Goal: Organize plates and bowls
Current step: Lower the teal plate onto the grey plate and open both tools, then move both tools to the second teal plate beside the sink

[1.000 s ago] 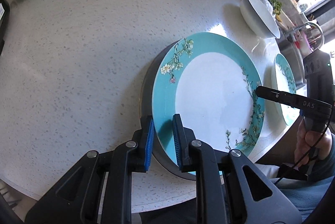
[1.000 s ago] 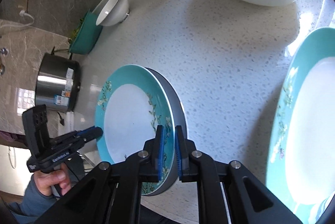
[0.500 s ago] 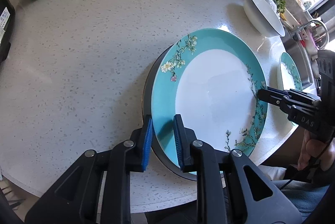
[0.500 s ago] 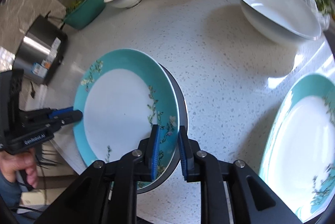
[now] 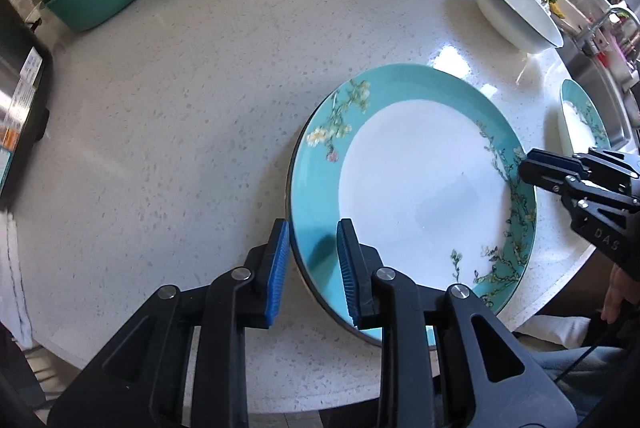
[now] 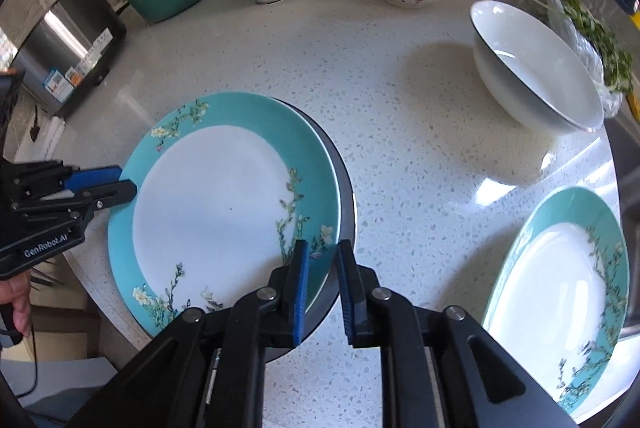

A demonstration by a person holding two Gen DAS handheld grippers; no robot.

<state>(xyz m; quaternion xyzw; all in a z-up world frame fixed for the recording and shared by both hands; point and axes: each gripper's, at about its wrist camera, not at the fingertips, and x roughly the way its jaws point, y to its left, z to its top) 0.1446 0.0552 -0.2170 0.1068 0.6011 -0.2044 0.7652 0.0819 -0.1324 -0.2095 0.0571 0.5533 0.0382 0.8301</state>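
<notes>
Plate (image 5: 424,188) fills the left wrist view, teal-rimmed with a white centre, lying on a darker plate (image 5: 294,164) whose edge peeks out along its left side. The left gripper (image 5: 312,264) straddles the top plate's near rim: one blue finger (image 5: 280,256) sits outside the rim, the other (image 5: 346,260) over the teal band, and a gap shows on both sides, so the fingers look released rather than clenched on it. Across the plate the right gripper (image 5: 532,168) reaches its far rim. A second teal plate (image 5: 580,120) lies well apart at the table (image 5: 180,108) edge, with three bowls (two white, one with red flowers) ranged along the back.

From the right wrist view the same plate (image 6: 224,204) lies ahead and left of the right gripper (image 6: 322,276), and the dark plate (image 6: 344,188) shows beneath along its right edge. These fingers bracket the near-right rim of the pair, again with daylight between pad and rim, so released. The left gripper (image 6: 116,184) touches or nearly touches the opposite rim. The other teal plate (image 6: 560,284) sits to the right, nearer this hand than the left one, so I judge the right gripper better placed to fetch it. The big white bowl (image 6: 532,68) stands behind it.
</notes>
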